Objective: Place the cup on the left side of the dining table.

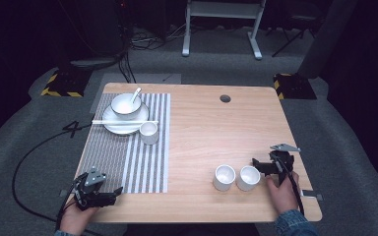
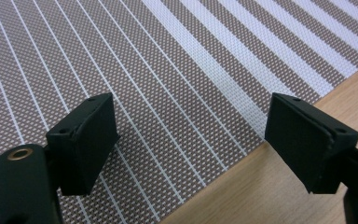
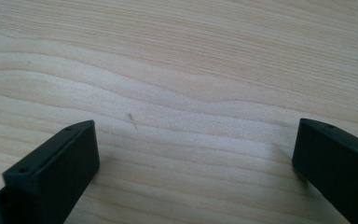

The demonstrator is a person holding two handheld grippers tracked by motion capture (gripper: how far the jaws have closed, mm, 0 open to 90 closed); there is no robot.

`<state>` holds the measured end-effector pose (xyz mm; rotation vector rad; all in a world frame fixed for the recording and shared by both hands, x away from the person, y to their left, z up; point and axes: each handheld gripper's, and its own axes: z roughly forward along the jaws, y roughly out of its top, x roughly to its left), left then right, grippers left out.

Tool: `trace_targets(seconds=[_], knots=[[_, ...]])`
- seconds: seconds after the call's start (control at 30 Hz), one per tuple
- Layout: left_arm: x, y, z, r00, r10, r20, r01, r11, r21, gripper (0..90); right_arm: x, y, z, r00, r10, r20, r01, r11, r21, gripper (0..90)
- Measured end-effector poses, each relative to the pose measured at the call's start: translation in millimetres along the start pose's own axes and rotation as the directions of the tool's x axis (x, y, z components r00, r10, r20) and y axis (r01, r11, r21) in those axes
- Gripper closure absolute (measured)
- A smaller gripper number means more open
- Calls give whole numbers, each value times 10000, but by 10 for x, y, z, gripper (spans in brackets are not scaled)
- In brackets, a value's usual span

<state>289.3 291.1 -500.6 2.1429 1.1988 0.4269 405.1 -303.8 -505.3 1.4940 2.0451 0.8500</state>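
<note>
A light wooden bench (image 1: 216, 132) with rounded corners and a dark round grommet hole (image 1: 225, 98) stands on grey carpet (image 1: 354, 147). The room beyond is dark. A white metal frame (image 1: 224, 19) with two feet stands at the far side. Black-and-yellow striped blocks (image 1: 61, 83) sit on the floor beside the bench's far corners, and black cables (image 1: 128, 64) run across the carpet.
</note>
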Motion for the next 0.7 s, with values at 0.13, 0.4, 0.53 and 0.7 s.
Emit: trace_targets(seconds=[0.13,0.4,0.53,0.7], knots=[[13,-25,23,9999,86,87,-84,9997,-236,142,0,0,0,10000,-4,0,4,10000,-3,4],[21,-22,32,9999,103,135,-100,9997,-234,129,0,0,0,10000,1,1,-1,10000,-1,4],[6,-13,39,10000,59,73,-57,9998,-177,116,0,0,0,10000,-3,0,3,10000,-1,4],[-5,-13,44,10000,-41,-45,40,9998,-205,109,0,0,0,10000,-3,0,3,10000,-2,4]])
